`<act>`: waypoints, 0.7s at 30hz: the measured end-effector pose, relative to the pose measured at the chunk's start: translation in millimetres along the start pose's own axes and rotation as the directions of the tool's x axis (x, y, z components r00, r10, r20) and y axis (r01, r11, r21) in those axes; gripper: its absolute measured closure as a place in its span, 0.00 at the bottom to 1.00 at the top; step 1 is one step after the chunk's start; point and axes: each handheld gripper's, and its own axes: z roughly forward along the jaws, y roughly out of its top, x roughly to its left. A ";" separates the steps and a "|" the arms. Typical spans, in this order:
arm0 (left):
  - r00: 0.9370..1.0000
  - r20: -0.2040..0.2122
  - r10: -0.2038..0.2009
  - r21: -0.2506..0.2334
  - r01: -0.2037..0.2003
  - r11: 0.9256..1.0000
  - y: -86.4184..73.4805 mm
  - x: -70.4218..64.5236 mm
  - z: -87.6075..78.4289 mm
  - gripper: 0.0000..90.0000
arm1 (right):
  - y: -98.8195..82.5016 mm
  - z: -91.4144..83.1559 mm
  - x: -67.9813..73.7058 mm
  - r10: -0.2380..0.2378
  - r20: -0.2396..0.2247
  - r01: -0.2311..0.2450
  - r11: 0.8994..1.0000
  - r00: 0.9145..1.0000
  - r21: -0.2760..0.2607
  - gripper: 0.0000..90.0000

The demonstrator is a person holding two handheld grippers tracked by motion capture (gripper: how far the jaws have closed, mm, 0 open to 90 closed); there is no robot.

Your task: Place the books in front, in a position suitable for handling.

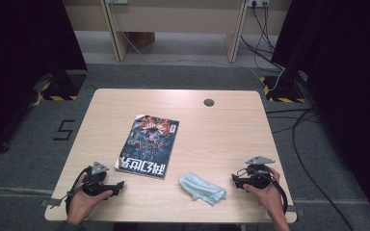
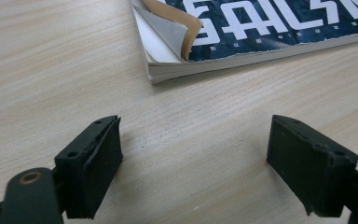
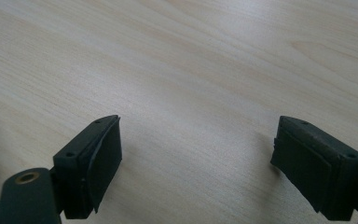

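Looked like the very start: both tools, left tool (image 1: 118, 185) and right tool (image 1: 234, 180), sat released on the surface (image 1: 221, 139), magazine (image 1: 148, 145) just beyond the left, cloth (image 1: 202, 188) between them, so probably the next move needed a reach.

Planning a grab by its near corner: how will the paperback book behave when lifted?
The paperback book would probably sag, being thin and soft-covered. Its cover corner already curls up, so it may peel or crease. Lying flat on the table, it should slide rather than tip.
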 end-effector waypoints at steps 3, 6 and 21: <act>1.000 -0.001 -0.005 -0.009 0.005 1.000 0.4 0.5 -0.6 0.19 | -0.3 0.0 -0.7 0.008 0.002 -0.008 1.000 1.000 0.001 0.18; 1.000 0.003 -0.003 -0.018 0.003 1.000 0.8 0.4 -0.9 0.19 | -0.4 -0.2 -1.6 0.012 0.006 -0.012 1.000 1.000 0.000 0.18; 0.996 0.033 -0.086 -0.151 0.090 0.984 15.8 -3.6 1.5 0.19 | -0.8 2.7 -4.1 0.008 0.015 -0.008 1.000 1.000 -0.003 0.18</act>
